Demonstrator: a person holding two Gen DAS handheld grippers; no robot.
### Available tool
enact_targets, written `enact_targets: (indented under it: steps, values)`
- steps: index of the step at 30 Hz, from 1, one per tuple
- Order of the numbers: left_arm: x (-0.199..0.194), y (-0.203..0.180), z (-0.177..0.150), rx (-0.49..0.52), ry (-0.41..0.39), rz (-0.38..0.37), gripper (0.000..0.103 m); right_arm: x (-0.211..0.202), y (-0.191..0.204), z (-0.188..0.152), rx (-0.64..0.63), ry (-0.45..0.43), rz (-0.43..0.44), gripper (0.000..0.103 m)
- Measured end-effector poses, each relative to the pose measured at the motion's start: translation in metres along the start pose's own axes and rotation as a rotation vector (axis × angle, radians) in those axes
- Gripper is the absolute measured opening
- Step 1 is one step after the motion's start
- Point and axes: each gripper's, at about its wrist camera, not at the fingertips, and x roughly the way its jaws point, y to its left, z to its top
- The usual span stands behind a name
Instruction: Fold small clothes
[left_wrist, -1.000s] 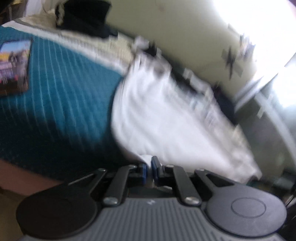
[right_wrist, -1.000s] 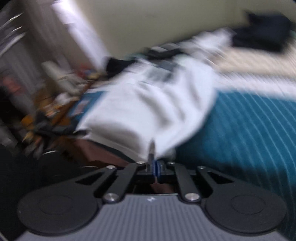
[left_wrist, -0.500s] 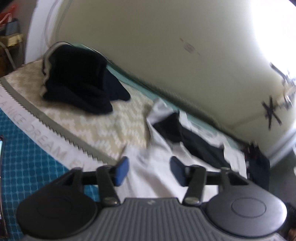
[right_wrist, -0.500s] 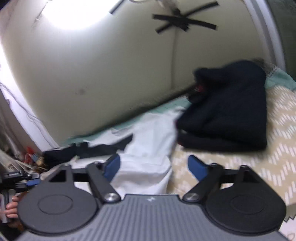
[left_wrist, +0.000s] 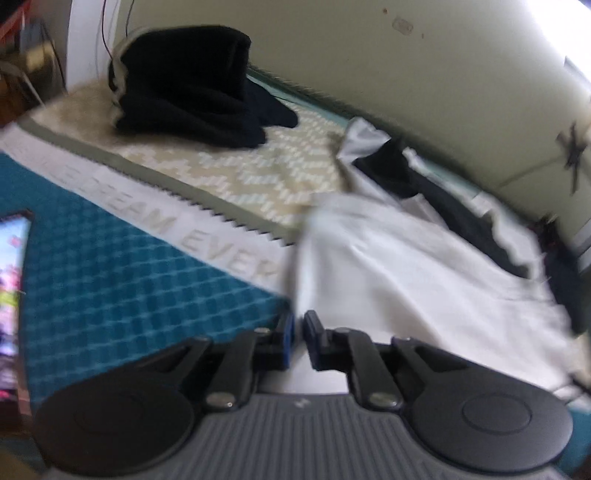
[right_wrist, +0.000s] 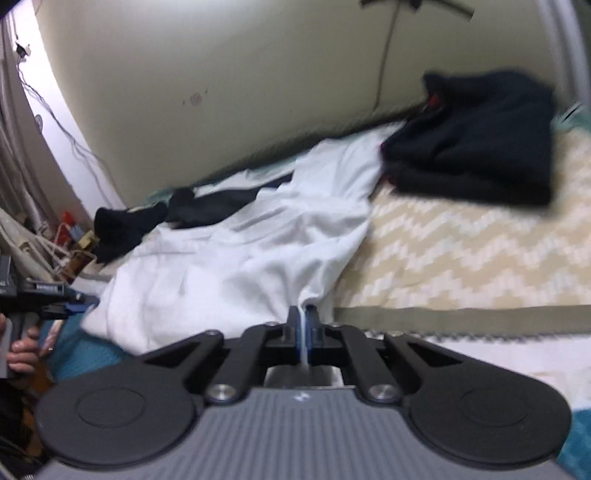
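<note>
Left wrist: left gripper (left_wrist: 298, 341) just closed, jaws pinching white garment (left_wrist: 406, 280) edge, spread across bed (left_wrist: 110, 280); phone (left_wrist: 11, 295) at left edge. Right wrist: right gripper (right_wrist: 303, 332) just clamped on garment's fold; hand (right_wrist: 22, 354) seen only here.

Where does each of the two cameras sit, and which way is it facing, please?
Left wrist: on the left gripper, looking down across the bed at the white garment; its jaws have just closed on the garment's edge.
Right wrist: on the right gripper, facing the wall over the bedspread; its jaws have just closed on a white fold; a hand shows at left.
Shared: the white garment, the folded black clothes and the wall.
</note>
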Motion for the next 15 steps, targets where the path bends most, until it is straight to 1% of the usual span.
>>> enact_targets:
  steps: [1,2,3,4,5,6,7,8,9,10,12,13,14,15]
  values:
    - [0.001,-0.001,-0.003,0.028,-0.002,0.032,0.004,-0.009,-0.004,-0.003,0.007,-0.011,-0.024,0.000]
    - [-0.001,-0.002,-0.005,0.054,-0.012,0.050,0.004,-0.017,-0.010,-0.008,0.016,-0.012,-0.061,0.000]
    - [-0.002,-0.003,-0.005,0.073,-0.013,0.060,0.006,-0.022,-0.015,-0.014,0.020,0.005,-0.105,0.000]
    - [-0.004,-0.004,-0.005,0.081,-0.012,0.070,0.007,-0.024,-0.017,-0.021,0.018,0.023,-0.125,0.000]
    - [-0.006,-0.005,-0.003,0.084,-0.017,0.079,0.008,-0.029,-0.016,-0.024,0.012,0.010,-0.119,0.000]
    - [-0.009,-0.007,-0.001,0.082,-0.033,0.086,0.012,-0.032,-0.013,-0.024,-0.003,0.007,-0.123,0.003]
    - [-0.014,-0.008,0.002,0.072,-0.060,0.083,0.018,-0.035,-0.010,-0.021,-0.023,-0.007,-0.135,0.030]
    - [-0.019,-0.011,0.006,0.059,-0.091,0.070,0.022,-0.040,-0.005,-0.017,-0.051,-0.045,-0.147,0.055]
    - [-0.023,-0.016,0.010,0.050,-0.125,0.054,0.028,-0.045,-0.002,-0.013,-0.069,-0.097,-0.164,0.067]
    - [-0.027,-0.023,0.014,0.049,-0.161,0.040,0.033,-0.050,0.001,-0.009,-0.092,-0.163,-0.169,0.064]
    - [-0.031,-0.043,0.022,0.065,-0.238,0.012,0.059,-0.047,0.005,0.006,-0.111,-0.189,-0.149,0.062]
    - [-0.030,-0.055,0.025,0.086,-0.267,-0.005,0.064,-0.042,0.008,0.013,-0.110,-0.194,-0.135,0.061]
    - [-0.026,-0.067,0.026,0.115,-0.287,-0.019,0.067,-0.036,0.011,0.018,-0.107,-0.192,-0.118,0.061]
    - [-0.022,-0.078,0.026,0.144,-0.295,-0.026,0.074,-0.026,0.015,0.024,-0.102,-0.182,-0.091,0.061]
